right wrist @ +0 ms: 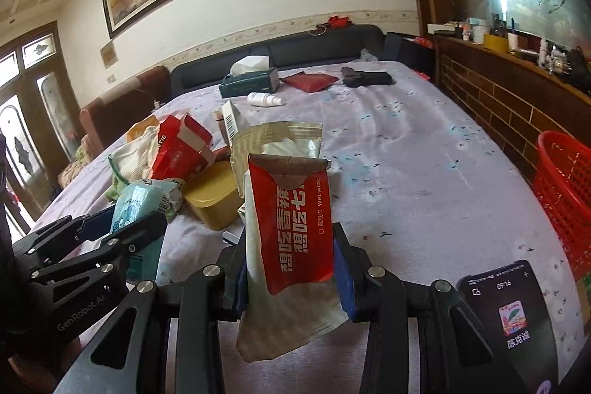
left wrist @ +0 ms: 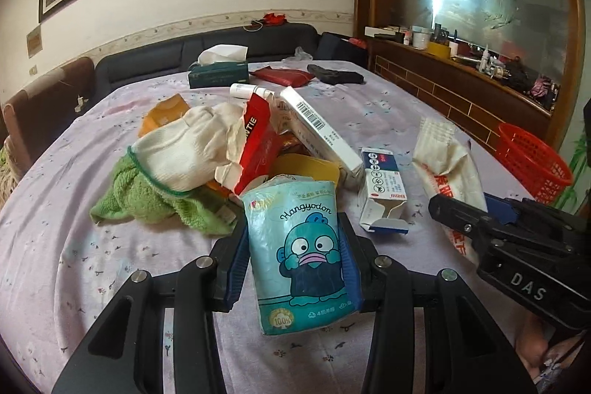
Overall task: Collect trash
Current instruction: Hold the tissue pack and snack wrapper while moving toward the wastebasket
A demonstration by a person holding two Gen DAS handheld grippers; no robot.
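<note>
Teal tissue pack (left wrist: 301, 257) printed "Hangyodon" sits clamped upright in the left tool (left wrist: 293, 264), at the near edge of the litter heap on the lilac-clothed bench (left wrist: 388, 113). Right tool (right wrist: 290, 276) grips a red wet-wipe packet (right wrist: 295, 231) above the cloth; a red basket (right wrist: 565, 194) stands off the bench's right side

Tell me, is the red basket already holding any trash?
No, the red basket at the table's right edge looks empty through its mesh walls.
</note>
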